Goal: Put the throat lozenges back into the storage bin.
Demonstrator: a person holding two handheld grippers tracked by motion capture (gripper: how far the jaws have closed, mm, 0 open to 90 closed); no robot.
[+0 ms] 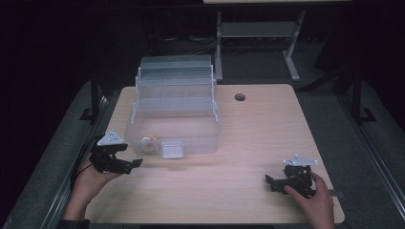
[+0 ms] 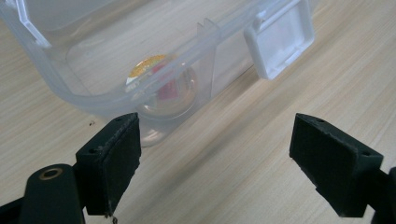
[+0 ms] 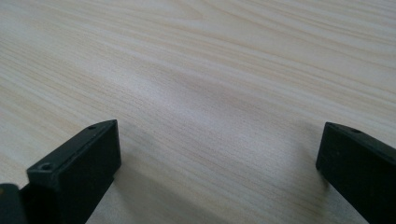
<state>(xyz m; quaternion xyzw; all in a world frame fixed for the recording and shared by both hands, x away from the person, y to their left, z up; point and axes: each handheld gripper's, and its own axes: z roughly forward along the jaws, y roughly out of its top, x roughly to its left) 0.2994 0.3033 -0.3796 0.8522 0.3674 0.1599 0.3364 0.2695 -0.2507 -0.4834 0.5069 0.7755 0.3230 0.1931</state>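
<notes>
A clear plastic tiered box (image 1: 174, 109) stands open on the left half of the wooden table (image 1: 267, 133), its trays stepped back. Inside its bottom tub lies a small round item with a yellow and red top (image 1: 151, 141), also seen through the wall in the left gripper view (image 2: 161, 86). A white latch (image 1: 172, 150) hangs at the box's front (image 2: 280, 39). My left gripper (image 1: 133, 164) is held open just left of the box's front corner, jaws wide apart with nothing between them (image 2: 215, 163). My right gripper (image 1: 271, 182) rests open near the table's front right, over bare wood (image 3: 217, 168).
A round cable hole (image 1: 239, 97) sits near the table's far edge. Behind the table stands a grey desk frame (image 1: 258, 33) on a dark floor. Bare wood lies between the two grippers.
</notes>
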